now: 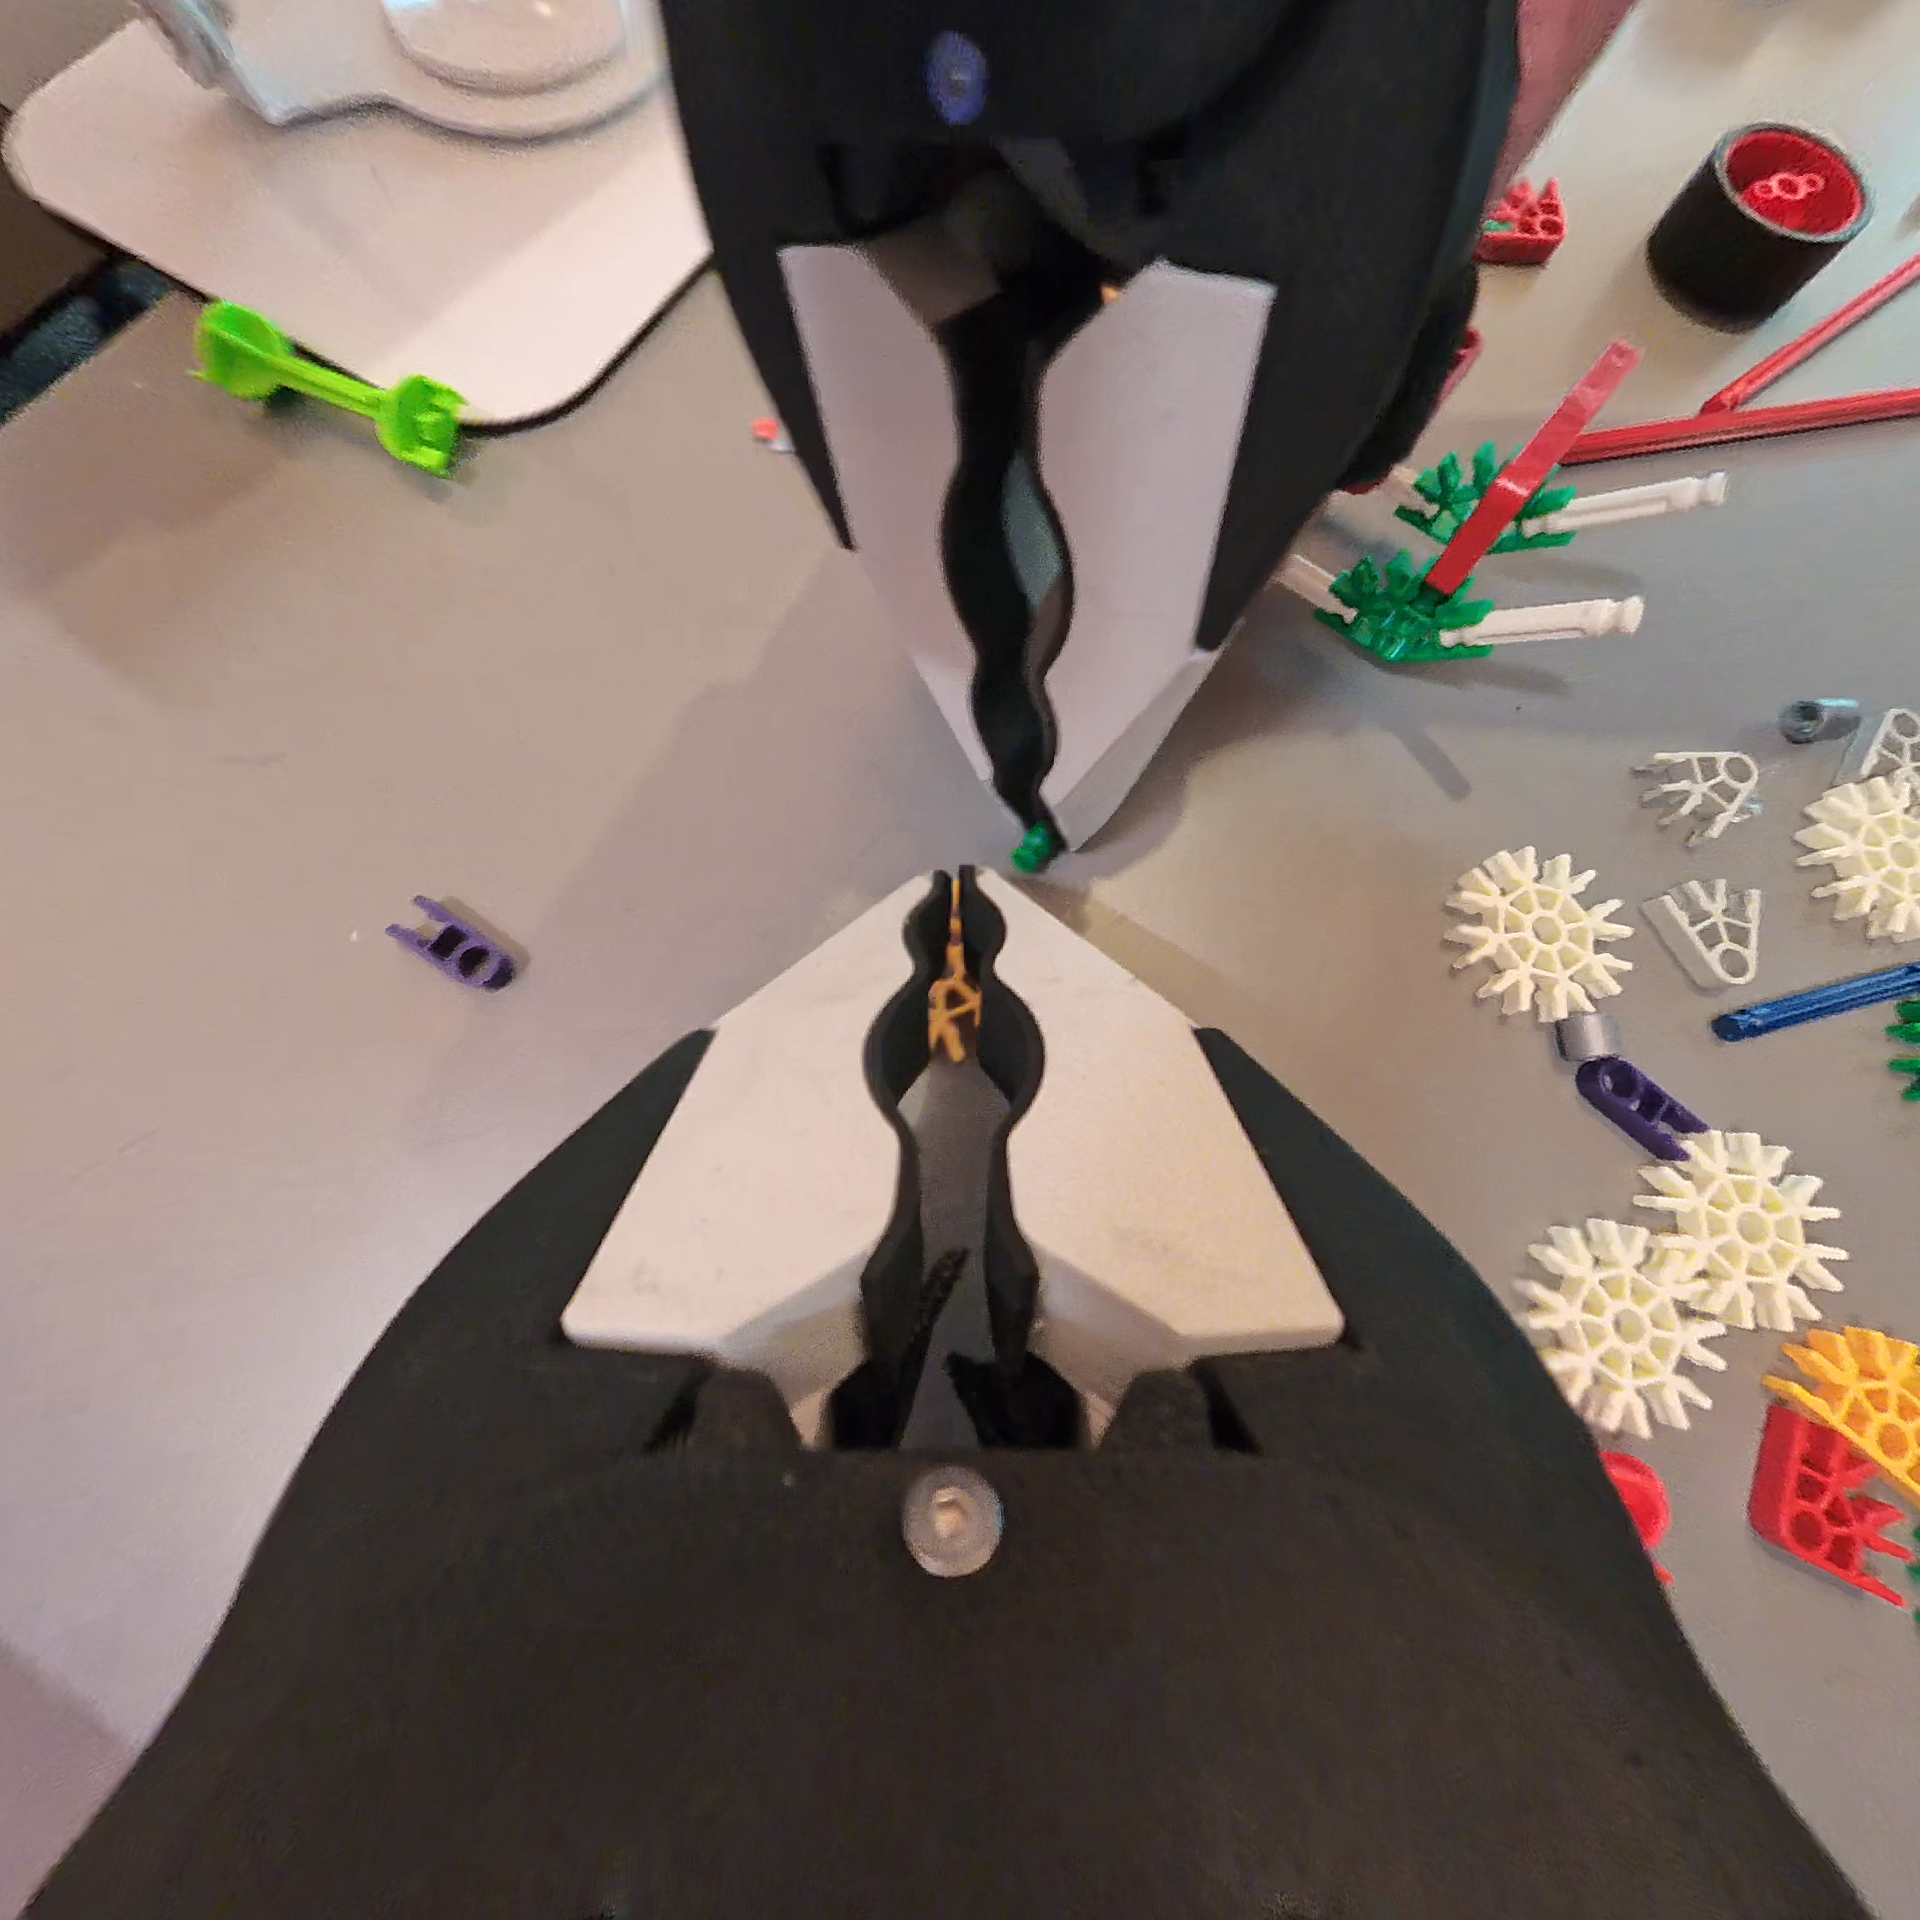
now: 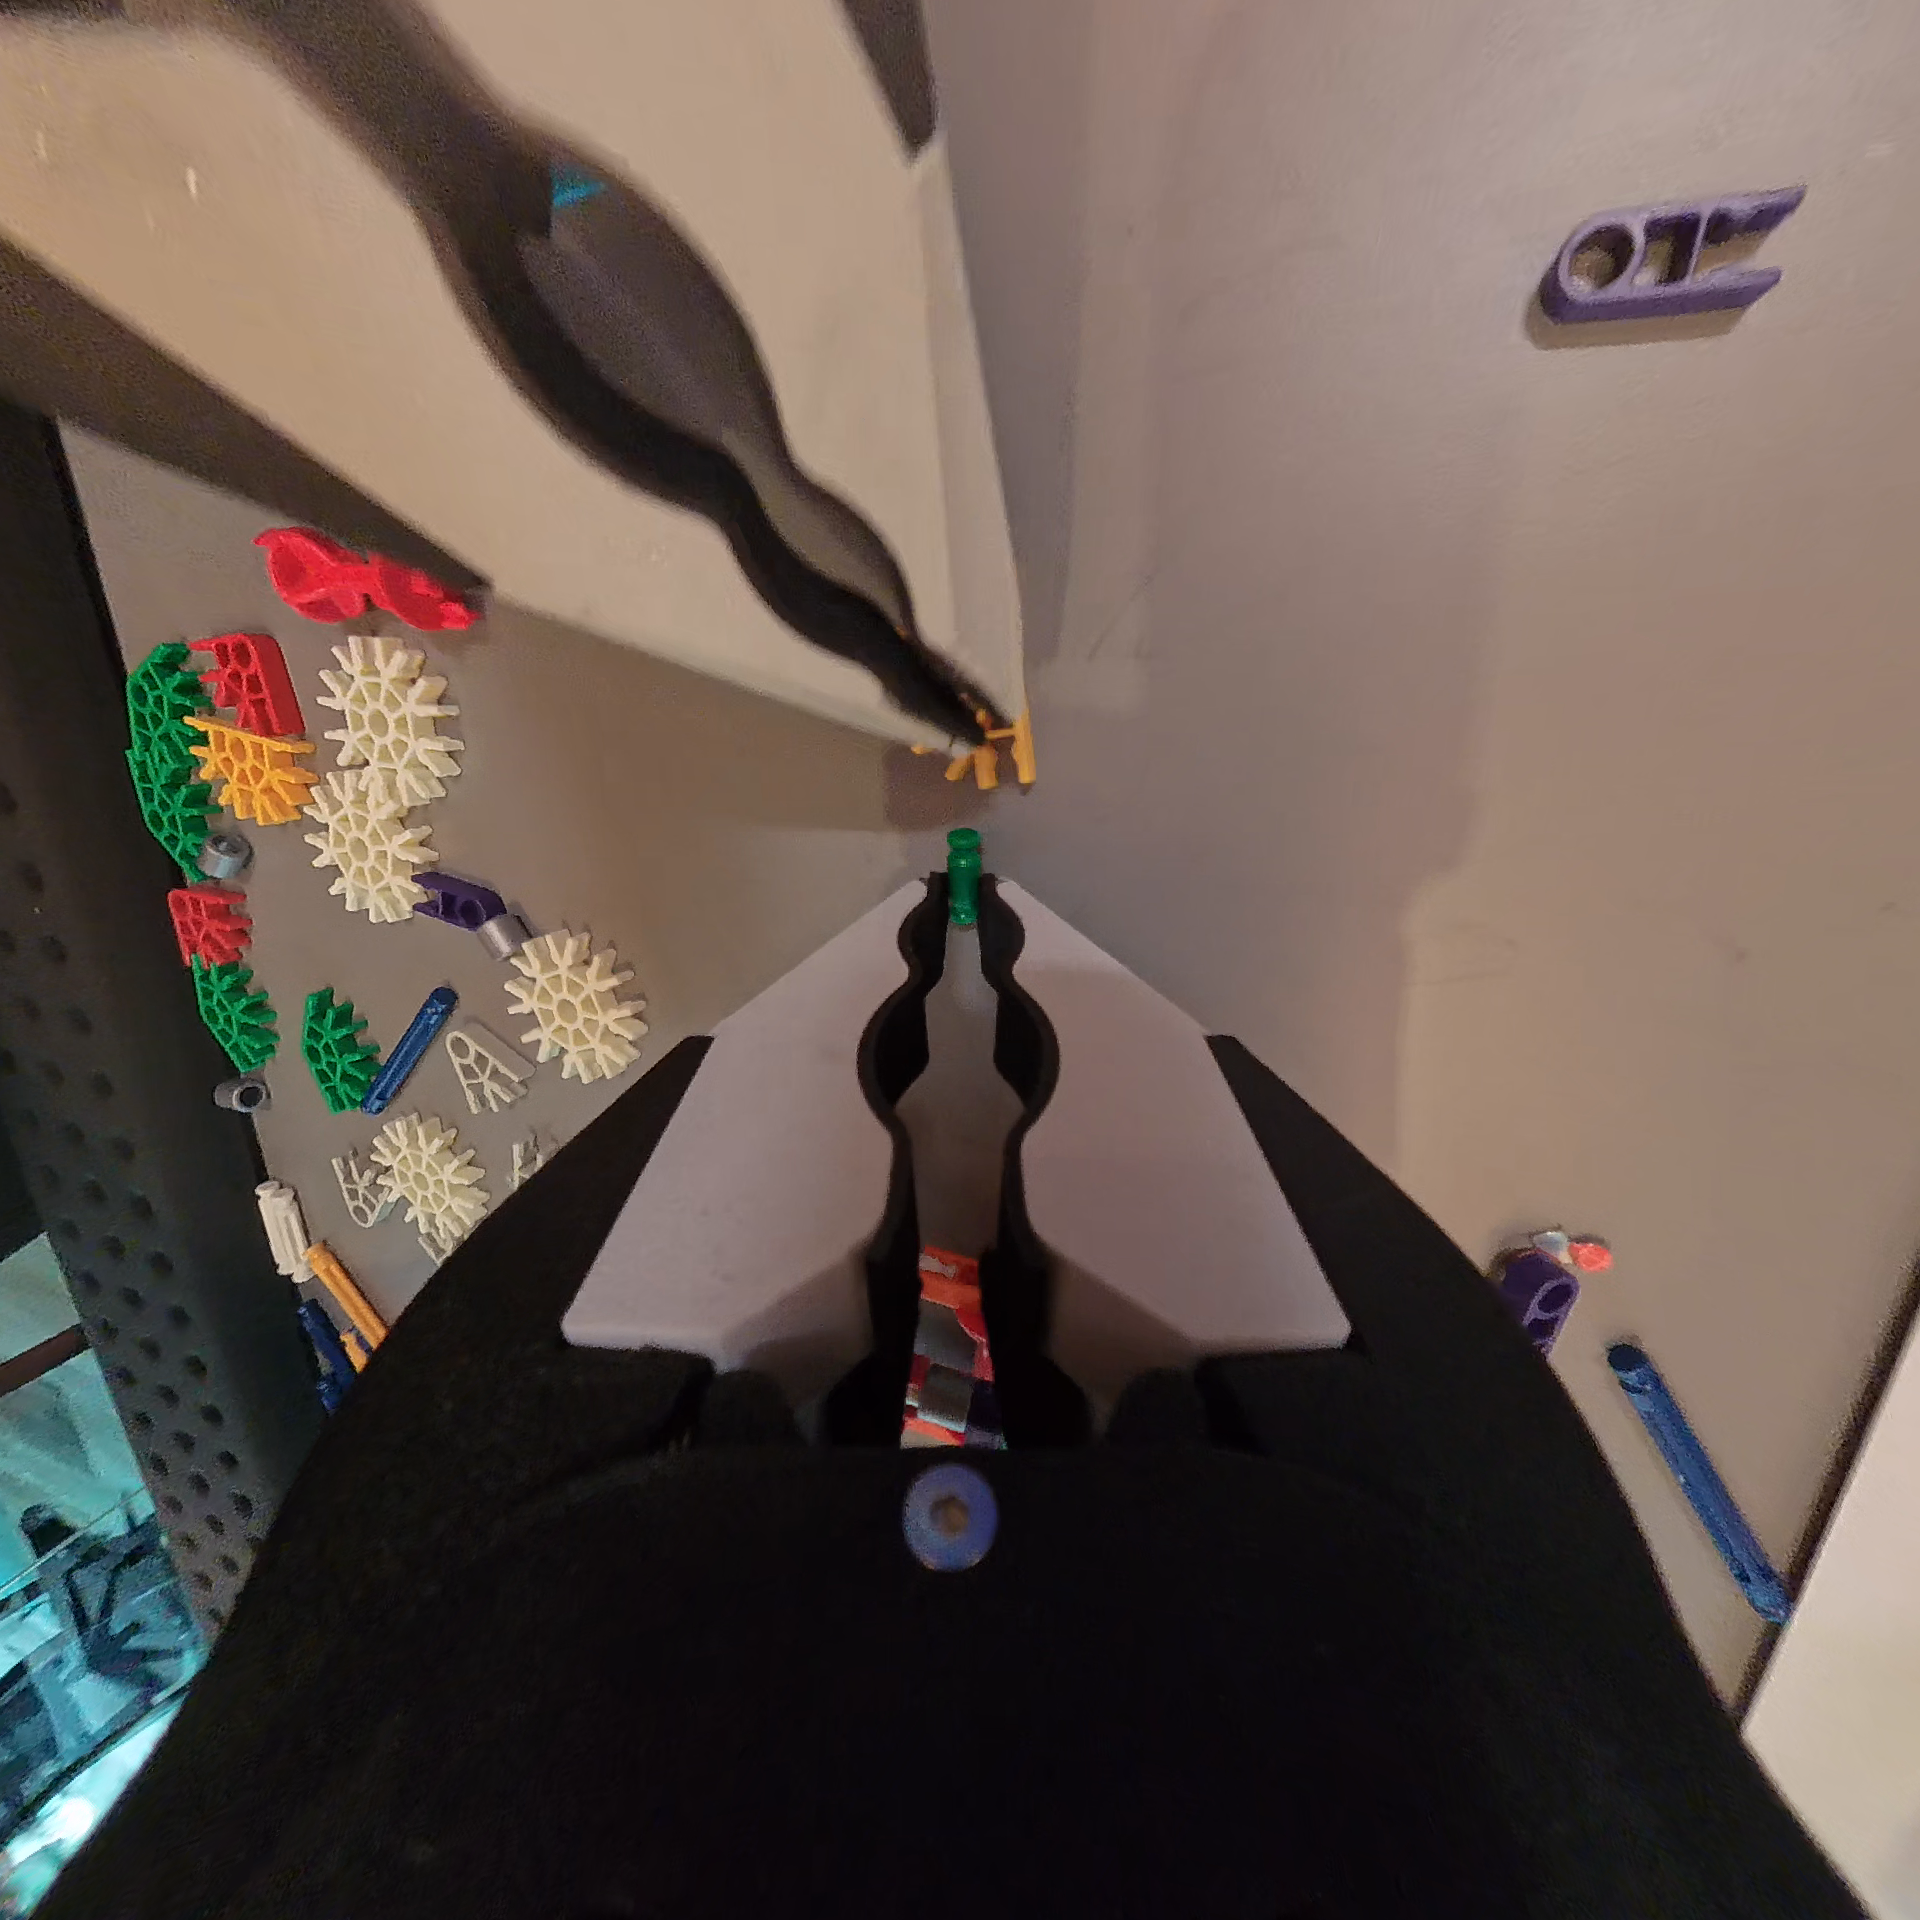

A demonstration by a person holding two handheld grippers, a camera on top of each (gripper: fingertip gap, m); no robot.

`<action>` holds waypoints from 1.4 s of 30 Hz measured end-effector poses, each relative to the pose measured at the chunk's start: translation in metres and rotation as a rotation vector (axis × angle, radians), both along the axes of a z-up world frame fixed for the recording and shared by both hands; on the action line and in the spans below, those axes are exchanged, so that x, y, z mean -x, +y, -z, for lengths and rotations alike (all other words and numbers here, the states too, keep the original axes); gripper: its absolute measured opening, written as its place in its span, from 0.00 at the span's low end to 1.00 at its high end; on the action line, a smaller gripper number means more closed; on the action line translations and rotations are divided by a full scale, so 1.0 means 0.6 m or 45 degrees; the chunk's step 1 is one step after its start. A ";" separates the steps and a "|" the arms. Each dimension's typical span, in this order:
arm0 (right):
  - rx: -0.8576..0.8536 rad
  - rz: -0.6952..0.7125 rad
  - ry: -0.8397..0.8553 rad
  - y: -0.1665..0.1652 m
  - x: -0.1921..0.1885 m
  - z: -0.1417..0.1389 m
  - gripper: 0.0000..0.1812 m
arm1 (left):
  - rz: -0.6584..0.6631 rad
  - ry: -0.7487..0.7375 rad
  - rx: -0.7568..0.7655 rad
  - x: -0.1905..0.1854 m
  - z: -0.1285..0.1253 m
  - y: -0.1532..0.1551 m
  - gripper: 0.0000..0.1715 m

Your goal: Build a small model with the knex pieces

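Grey tabletop [image 1: 260,727] spreads under both tools. Far left lies a lime-green rod piece [image 1: 327,390], then a purple connector [image 1: 452,945]. In the middle the left gripper [image 1: 958,883] is pinched tight on a small yellow connector [image 1: 954,1003], its tips almost meeting the right gripper [image 2: 961,883], which is clamped on a short green rod [image 2: 962,873]. Off to the right are scattered white snowflake connectors [image 1: 1538,930], red rods [image 1: 1745,416] and a black cup [image 1: 1756,223].
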State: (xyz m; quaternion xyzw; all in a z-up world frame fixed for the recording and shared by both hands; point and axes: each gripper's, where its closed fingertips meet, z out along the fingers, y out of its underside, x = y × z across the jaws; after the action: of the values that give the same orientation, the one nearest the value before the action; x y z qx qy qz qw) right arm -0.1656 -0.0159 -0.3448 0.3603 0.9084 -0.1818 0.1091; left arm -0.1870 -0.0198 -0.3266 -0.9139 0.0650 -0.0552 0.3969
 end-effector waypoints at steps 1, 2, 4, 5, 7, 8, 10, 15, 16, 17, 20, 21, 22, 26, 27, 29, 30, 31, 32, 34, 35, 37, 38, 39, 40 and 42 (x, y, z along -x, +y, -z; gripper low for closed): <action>0.003 -0.001 0.018 -0.004 0.000 -0.003 0.02 | -0.019 0.010 0.001 0.009 -0.006 -0.007 0.00; 0.005 -0.003 0.029 -0.009 0.000 -0.008 0.02 | -0.035 0.011 0.012 0.016 -0.007 -0.015 0.00; -0.027 -0.008 0.034 -0.013 0.003 -0.013 0.02 | -0.073 0.019 0.042 0.032 -0.003 -0.029 0.03; -0.057 -0.010 0.027 -0.012 0.005 -0.012 0.02 | -0.084 0.005 0.047 0.036 0.001 -0.033 0.04; -0.083 -0.033 0.021 -0.014 0.010 -0.015 0.02 | -0.098 -0.037 0.056 0.038 0.006 -0.036 0.06; -0.116 -0.050 0.018 -0.012 0.013 -0.014 0.02 | -0.095 -0.041 0.064 0.037 0.008 -0.037 0.06; -0.173 -0.096 0.015 -0.011 0.017 -0.012 0.01 | -0.088 -0.064 0.047 0.031 0.005 -0.033 0.07; -0.283 -0.161 -0.046 -0.003 0.021 -0.007 0.01 | -0.092 -0.077 0.058 0.029 0.011 -0.033 0.07; -0.302 -0.168 -0.053 -0.001 0.022 -0.006 0.01 | -0.090 -0.066 0.062 0.031 0.013 -0.035 0.06; -0.307 -0.172 -0.061 -0.001 0.022 -0.005 0.01 | -0.082 -0.057 0.064 0.030 0.014 -0.036 0.06; -0.306 -0.180 -0.081 -0.006 0.020 0.000 0.01 | -0.063 -0.061 0.074 0.024 0.018 -0.038 0.07; -0.299 -0.176 -0.085 -0.008 0.020 0.001 0.01 | -0.061 -0.058 0.079 0.024 0.021 -0.039 0.07; -0.291 -0.170 -0.088 -0.010 0.021 0.001 0.02 | -0.060 -0.060 0.079 0.023 0.022 -0.039 0.07; -0.251 -0.138 -0.101 -0.014 0.025 -0.009 0.02 | -0.046 -0.065 0.072 0.019 0.024 -0.038 0.06; -0.252 -0.136 -0.112 -0.014 0.025 -0.008 0.02 | -0.042 -0.067 0.072 0.019 0.024 -0.039 0.06; -0.279 -0.152 -0.137 -0.010 0.023 -0.003 0.02 | -0.033 -0.069 0.071 0.019 0.024 -0.038 0.05; -0.281 -0.153 -0.143 -0.010 0.024 -0.001 0.02 | -0.026 -0.069 0.070 0.018 0.024 -0.038 0.05; -0.269 -0.149 -0.154 -0.012 0.024 0.000 0.02 | -0.020 -0.065 0.068 0.018 0.024 -0.037 0.05; -0.263 -0.150 -0.164 -0.013 0.024 0.001 0.02 | -0.014 -0.062 0.067 0.018 0.024 -0.036 0.05; -0.267 -0.146 -0.169 -0.011 0.027 0.001 0.02 | -0.007 -0.065 0.068 0.018 0.024 -0.036 0.05; -0.268 -0.144 -0.172 -0.011 0.028 0.001 0.02 | -0.005 -0.068 0.068 0.018 0.024 -0.036 0.05; -0.270 -0.141 -0.194 -0.010 0.026 0.003 0.02 | 0.002 -0.067 0.067 0.018 0.025 -0.036 0.05; -0.268 -0.135 -0.204 -0.010 0.025 0.004 0.02 | 0.004 -0.066 0.068 0.018 0.025 -0.035 0.05; -0.259 -0.130 -0.208 -0.010 0.025 0.004 0.03 | 0.007 -0.067 0.069 0.018 0.025 -0.035 0.05; -0.255 -0.125 -0.205 -0.010 0.026 0.003 0.03 | 0.010 -0.066 0.068 0.018 0.025 -0.035 0.05; -0.252 -0.109 -0.186 -0.007 0.028 0.000 0.08 | 0.014 -0.065 0.068 0.017 0.025 -0.035 0.05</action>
State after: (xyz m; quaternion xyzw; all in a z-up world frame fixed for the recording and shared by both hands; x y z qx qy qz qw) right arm -0.1826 -0.0201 -0.3450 0.3424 0.9261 -0.0595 0.1466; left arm -0.1975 -0.0407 -0.3417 -0.9221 0.0582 -0.0825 0.3734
